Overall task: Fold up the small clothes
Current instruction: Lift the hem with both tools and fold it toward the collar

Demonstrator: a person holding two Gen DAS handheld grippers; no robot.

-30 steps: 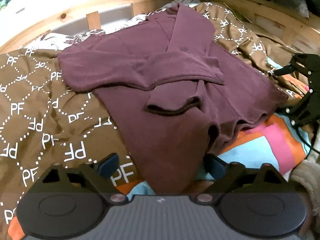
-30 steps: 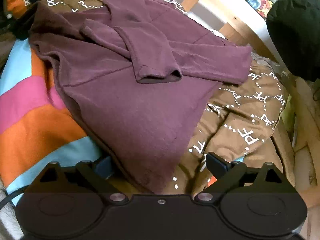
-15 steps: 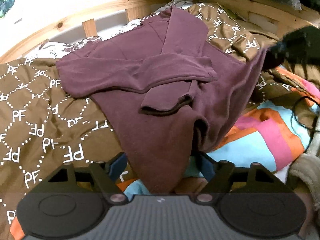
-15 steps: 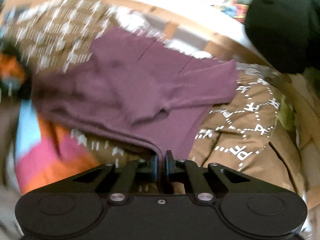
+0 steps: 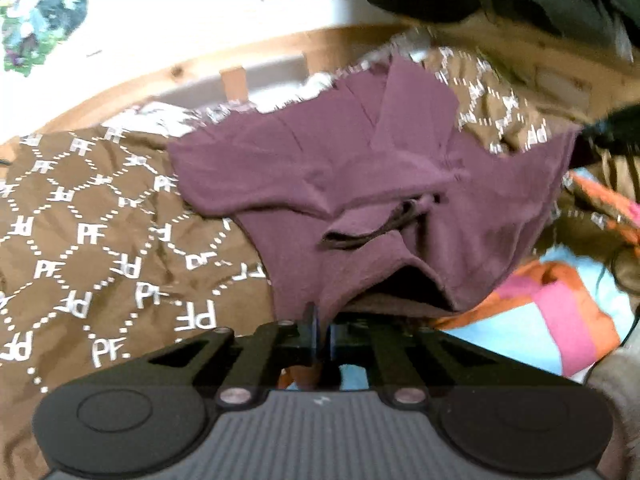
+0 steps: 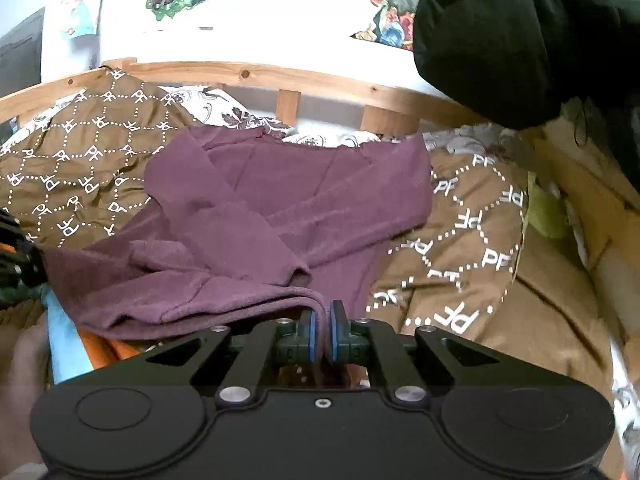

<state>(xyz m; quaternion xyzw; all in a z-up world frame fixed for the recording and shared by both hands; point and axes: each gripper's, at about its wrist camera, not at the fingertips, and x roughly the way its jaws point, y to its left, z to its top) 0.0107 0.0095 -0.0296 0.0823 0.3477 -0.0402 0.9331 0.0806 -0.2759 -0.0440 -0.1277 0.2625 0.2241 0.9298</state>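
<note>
A second ago both of my tongs stood spread over the bottom hem of the dark maroon long-sleeved knit top [image 5: 360, 184]; now each pair is clenched on a corner of that hem and the cloth is lifted. The left tongs [image 5: 320, 320] pinch the near corner, and the hem has opened into a dark mouth just beside them. The right tongs [image 6: 323, 328] grip a doubled fold of hem between their blue pads. I judge that the sleeve folding is done, since both sleeves lie crossed over the chest, and that the step in hand is carrying the bottom half up toward the collar.

The top lies on the bed, mostly over the brown quilt printed with white PF lattice [image 5: 80, 240], its lower edge raised over the striped pink, orange and blue blanket [image 5: 560, 320].

The left view is blurred but shows the open hem, the dark-edged cuff [image 5: 360, 236] and the far corner stretched taut toward the right tongs at the frame edge. The right view is sharp: it shows the collar end near the wooden bed rail [image 6: 280, 76], the black padded bulk [image 6: 500, 32] hanging above, and the lifted hem sagging between my two grips.
</note>
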